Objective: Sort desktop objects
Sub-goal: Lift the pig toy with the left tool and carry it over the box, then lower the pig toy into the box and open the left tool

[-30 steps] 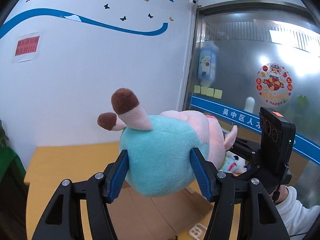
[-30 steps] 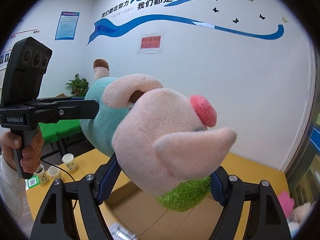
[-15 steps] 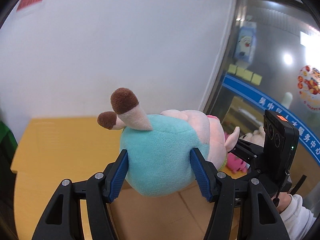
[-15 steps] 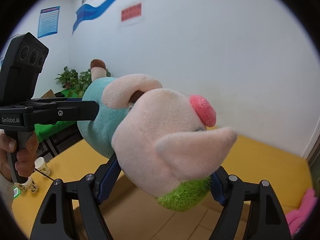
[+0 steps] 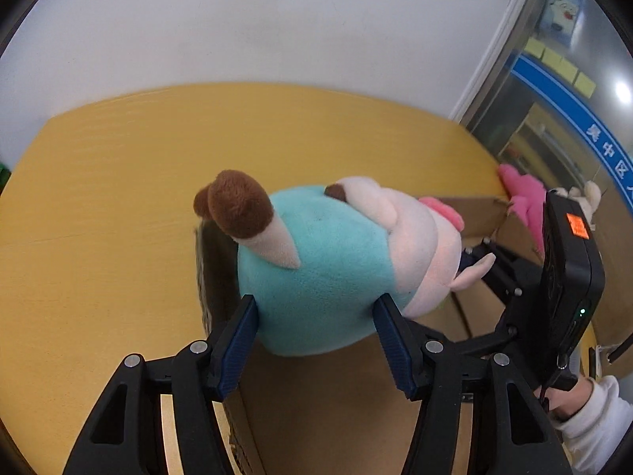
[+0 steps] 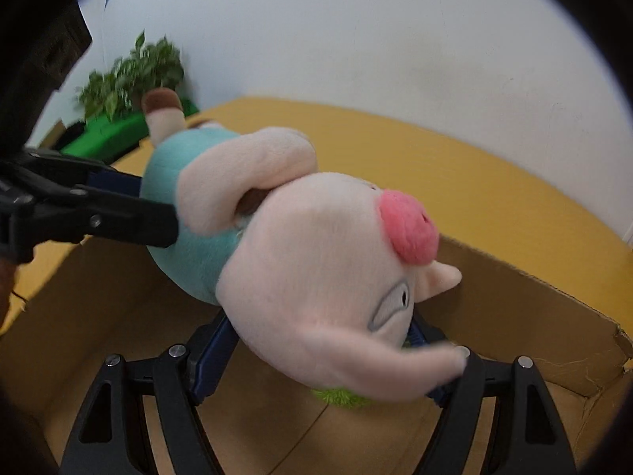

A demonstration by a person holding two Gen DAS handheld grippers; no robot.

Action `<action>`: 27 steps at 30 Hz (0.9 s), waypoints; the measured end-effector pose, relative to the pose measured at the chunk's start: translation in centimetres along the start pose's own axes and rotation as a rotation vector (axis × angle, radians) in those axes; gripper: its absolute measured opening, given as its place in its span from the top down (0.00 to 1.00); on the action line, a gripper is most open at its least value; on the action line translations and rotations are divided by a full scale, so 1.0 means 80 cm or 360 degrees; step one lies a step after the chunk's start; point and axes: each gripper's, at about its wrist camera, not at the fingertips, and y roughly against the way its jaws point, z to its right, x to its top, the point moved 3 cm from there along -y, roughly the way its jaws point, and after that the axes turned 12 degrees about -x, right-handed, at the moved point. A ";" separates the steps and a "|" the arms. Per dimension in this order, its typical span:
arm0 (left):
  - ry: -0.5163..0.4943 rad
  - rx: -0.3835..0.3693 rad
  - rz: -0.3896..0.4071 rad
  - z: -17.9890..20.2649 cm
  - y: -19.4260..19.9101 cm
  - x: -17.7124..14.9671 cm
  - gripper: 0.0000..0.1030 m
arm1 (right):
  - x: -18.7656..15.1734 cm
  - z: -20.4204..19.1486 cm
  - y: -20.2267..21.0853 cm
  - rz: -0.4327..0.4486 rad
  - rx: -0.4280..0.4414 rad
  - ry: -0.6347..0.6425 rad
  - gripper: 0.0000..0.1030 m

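both grippers have tipped downward since a second ago, so the wall lettering and butterflies are gone from sight and the open brown cardboard box [image 5: 356,415] now fills the space under the toy. on the left side, the left gripper [image 5: 316,340] has its blue-padded fingers [image 5: 237,340] pinched on the teal round body of the soft plush pig with a pink head and brown-tipped legs [image 5: 316,277], the legs sticking up and away. over to the right, the right gripper [image 6: 316,352] squeezes the same toy at the pink head, just above the green fuzzy collar, one floppy ear draped over its right finger. holding it from both ends looks sensible to me: the thing is big and squashy, and two grips keep it level as it hangs over the box, clear of the box floor as far as i can tell. i'd guess the drop-in is close. the box sits on a yellow wooden tabletop [image 5: 118,198] pushed against a plain white wall [image 5: 277,19]. a pink plush toy [image 5: 522,194] pokes up at the box's far right corner, near a glass door with a blue band [image 5: 561,91]. off to the left in the right camera, a leafy potted plant [image 6: 130,75] stands on something green.
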 end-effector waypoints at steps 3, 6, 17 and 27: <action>0.0027 0.0035 -0.0064 0.000 -0.004 -0.008 0.45 | -0.008 -0.012 -0.012 -0.0083 -0.0008 0.0054 0.20; 0.0062 0.0016 -0.0072 -0.005 0.003 -0.018 0.45 | -0.010 -0.013 -0.003 -0.0122 0.0023 0.0059 0.17; 0.0098 0.0064 0.0083 0.015 0.081 -0.056 0.37 | -0.028 0.033 0.049 -0.0278 0.0304 -0.0128 0.15; 0.0148 0.0282 -0.0122 -0.011 0.084 -0.151 0.37 | -0.056 0.028 0.007 -0.0327 0.0323 -0.0264 0.39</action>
